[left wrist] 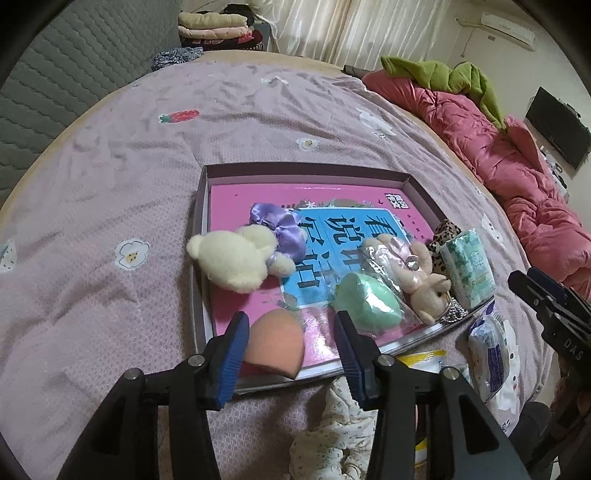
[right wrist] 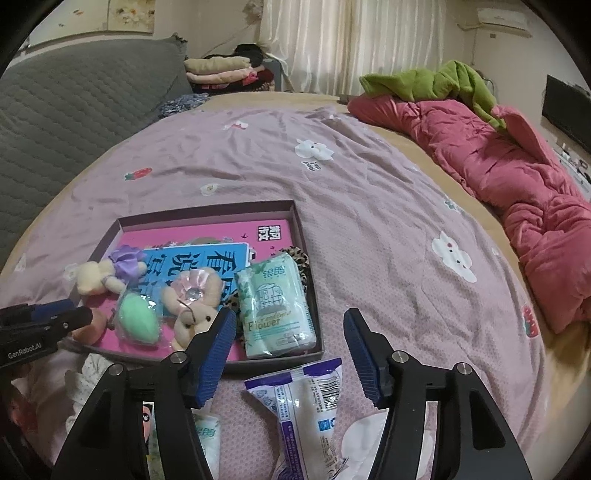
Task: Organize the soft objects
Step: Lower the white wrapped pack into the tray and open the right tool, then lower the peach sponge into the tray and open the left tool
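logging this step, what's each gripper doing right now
left gripper: open, peach sponge between its pads, not squeezed
right gripper: open, holding nothing

a pink quilt (right wrist: 517, 192) lies bunched along the bed's far right edge, with a green blanket (right wrist: 436, 83) on top of it. folded clothes (right wrist: 221, 70) are stacked beyond the bed, near white curtains (right wrist: 351, 40). a grey quilted headboard (right wrist: 66, 110) stands at the left. an air conditioner (right wrist: 504, 18) hangs high on the wall.

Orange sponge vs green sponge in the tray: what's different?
The orange sponge is bare; the green sponge sits in clear wrapping. Orange lies at the tray's near edge between the left tool's open pads; green lies further in, beside the pink plush. Both are egg-shaped.
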A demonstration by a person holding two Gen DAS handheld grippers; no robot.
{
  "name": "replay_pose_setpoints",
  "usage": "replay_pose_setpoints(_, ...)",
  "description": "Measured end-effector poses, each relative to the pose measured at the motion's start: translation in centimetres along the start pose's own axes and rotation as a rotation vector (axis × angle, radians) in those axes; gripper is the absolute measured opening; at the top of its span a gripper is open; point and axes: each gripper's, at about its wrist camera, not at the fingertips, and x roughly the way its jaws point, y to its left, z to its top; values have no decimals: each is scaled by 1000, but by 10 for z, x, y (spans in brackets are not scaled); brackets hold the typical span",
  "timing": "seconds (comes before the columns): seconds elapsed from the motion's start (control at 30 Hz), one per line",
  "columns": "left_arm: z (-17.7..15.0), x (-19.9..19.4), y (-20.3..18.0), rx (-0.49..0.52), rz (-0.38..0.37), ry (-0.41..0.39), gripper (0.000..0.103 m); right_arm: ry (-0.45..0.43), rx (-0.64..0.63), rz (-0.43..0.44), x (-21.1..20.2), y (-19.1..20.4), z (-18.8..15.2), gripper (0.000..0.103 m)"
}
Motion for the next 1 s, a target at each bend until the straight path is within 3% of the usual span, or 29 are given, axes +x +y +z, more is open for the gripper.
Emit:
replay_pose_setpoints(0.83, -3, -40, 19, -59, 26, -111, 48, -29, -7, 18, -25, 4, 3, 65)
replay_pose_setpoints(1.0, -10, -48, 20, -60, 32, -117, 56, -44, -14, 34, -32, 7, 4, 68)
